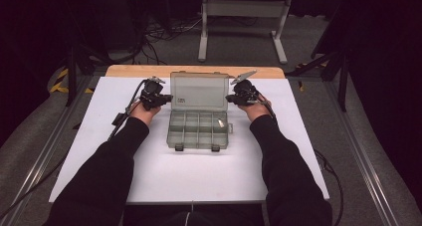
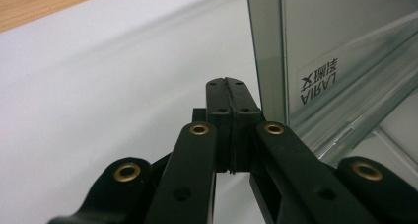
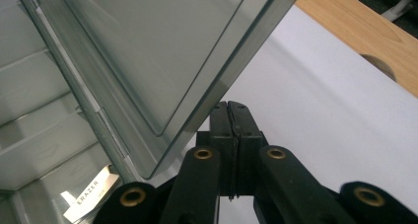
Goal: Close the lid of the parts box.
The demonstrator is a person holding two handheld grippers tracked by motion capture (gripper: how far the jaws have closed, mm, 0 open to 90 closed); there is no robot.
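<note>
In the high view, a clear plastic compartment box (image 1: 198,129) is seen near the middle of the white worktop (image 1: 149,171), its lid (image 1: 199,90) raised toward the far edge. The left gripper (image 1: 164,98) is held at the lid's left edge and the right gripper (image 1: 230,98) at its right edge; whether either touches the lid cannot be told from here. The box is judged light, stiff and smooth, so it may slide under a push; the thin lid is best pressed at both side edges, evenly, so the hinge is not twisted. A small item (image 1: 219,121) is seen in a right-hand compartment.

In the left gripper view, the fingers (image 2: 219,103) are seen pressed together on nothing, just beside the lid's upright edge (image 2: 268,51). A mirrored label (image 2: 319,81) on the lid is made legible here.

In the right gripper view, the fingers (image 3: 245,120) are likewise together and empty, just beneath the tilted lid's corner (image 3: 197,130). The compartment item is revealed as a packet (image 3: 91,198) with printed lettering.
</note>
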